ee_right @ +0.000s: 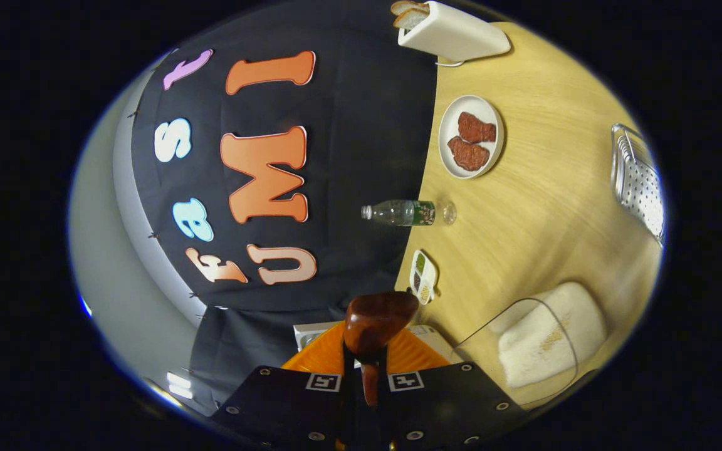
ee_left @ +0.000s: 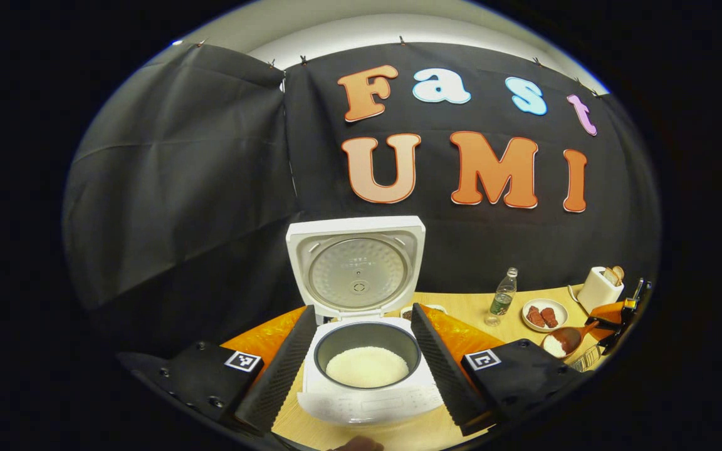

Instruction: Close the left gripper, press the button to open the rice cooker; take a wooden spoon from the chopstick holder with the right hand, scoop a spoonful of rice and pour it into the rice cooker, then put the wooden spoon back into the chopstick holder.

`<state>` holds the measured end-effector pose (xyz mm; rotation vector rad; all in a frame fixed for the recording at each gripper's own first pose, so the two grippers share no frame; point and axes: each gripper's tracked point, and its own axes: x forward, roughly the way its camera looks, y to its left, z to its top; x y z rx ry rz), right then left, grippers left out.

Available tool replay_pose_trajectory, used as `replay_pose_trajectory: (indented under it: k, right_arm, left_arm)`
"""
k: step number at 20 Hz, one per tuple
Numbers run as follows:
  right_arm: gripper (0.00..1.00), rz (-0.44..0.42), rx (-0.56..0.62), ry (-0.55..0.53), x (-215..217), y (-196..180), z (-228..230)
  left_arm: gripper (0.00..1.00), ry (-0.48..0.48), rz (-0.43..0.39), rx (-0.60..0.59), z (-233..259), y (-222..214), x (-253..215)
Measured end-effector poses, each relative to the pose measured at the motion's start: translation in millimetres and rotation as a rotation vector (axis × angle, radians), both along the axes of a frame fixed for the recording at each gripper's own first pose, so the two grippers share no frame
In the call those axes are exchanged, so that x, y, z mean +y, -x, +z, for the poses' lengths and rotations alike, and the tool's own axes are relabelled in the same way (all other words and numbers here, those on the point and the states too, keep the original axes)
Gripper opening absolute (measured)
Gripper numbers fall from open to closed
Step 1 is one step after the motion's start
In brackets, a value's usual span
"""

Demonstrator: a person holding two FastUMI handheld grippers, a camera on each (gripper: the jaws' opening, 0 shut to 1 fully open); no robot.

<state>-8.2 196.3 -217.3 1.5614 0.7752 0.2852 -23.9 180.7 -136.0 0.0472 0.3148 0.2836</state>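
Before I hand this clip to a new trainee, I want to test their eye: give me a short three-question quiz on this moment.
1. True or false: the cooker lid is up.
2. What does the right gripper hold? A) bottle B) wooden spoon C) plate
3. Fill in: in the left gripper view, the spoon bowl carries ____.

Key:
1. True; the lid stands open behind the pot, which has rice in it.
2. B; its fingers are shut on the handle of the spoon.
3. Rice; the spoon sits right of the cooker, near the plate of meat, not yet over the pot.
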Motion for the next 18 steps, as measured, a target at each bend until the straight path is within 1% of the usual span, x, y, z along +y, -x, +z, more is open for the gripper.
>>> replay_pose_trajectory:
  k: [4, 8, 10, 13, 15, 17, 18]
  right_arm:
    - [0.13, 0.043, -0.005, -0.084, 43.9, -12.7, 29.0]
    - [0.13, 0.109, -0.033, -0.099, 92.6, -24.7, 53.9]
    - [0.13, 0.148, -0.064, -0.067, 118.8, -30.7, 60.9]
    - [0.13, 0.189, -0.084, -0.017, 155.7, -39.1, 65.4]
    - [0.13, 0.214, -0.098, 0.017, 182.3, -44.9, 66.8]
    - [0.13, 0.237, -0.127, 0.075, 207.1, -50.3, 68.1]
    - [0.13, 0.25, -0.15, 0.114, 218.9, -52.6, 68.9]
  left_arm:
    - [1.0, 0.016, 0.039, -0.03, 7.5, 10.9, 20.4]
    - [1.0, -0.004, 0.087, -0.059, 13.0, 26.4, 48.6]
    - [1.0, -0.02, 0.107, -0.072, 13.2, 34.8, 61.6]
    - [1.0, -0.053, 0.148, -0.073, 7.7, 52.3, 84.0]
    - [1.0, -0.058, 0.167, -0.067, 2.2, 62.8, 96.5]
    - [1.0, -0.058, 0.171, -0.051, -6.4, 63.5, 97.7]
    - [1.0, -0.056, 0.158, -0.044, -9.6, 62.9, 95.5]
